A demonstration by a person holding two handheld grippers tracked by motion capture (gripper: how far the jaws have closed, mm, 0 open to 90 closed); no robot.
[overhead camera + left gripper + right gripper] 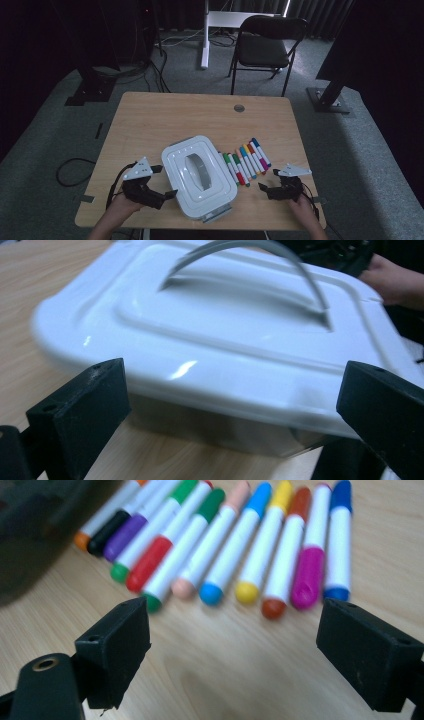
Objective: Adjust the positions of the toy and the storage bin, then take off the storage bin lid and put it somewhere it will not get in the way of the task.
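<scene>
Jaws spread wide on both sides, pinching nothing yet. Left gripper [162, 181] sits close beside the near left side of the white box [200, 175], jaws open toward its edge. Right gripper [270, 180] rests just in front of the row of markers [247, 162], open and aimed at their near ends, apart from them.

Box in the middle of the table [150, 120], lid [235, 325] on and shut, grey handle [250, 255] arching over the top. Markers lying side by side right of the box, caps in many colours: orange, black, purple, green, red, pink, blue, yellow, brown, magenta, dark blue. None lifted, none inside as far as can be seen.

Looks like the very start. Nothing done yet. Probably left to do: open the lid, pick up the markers one by one, put them in the box, shut it again.
</scene>
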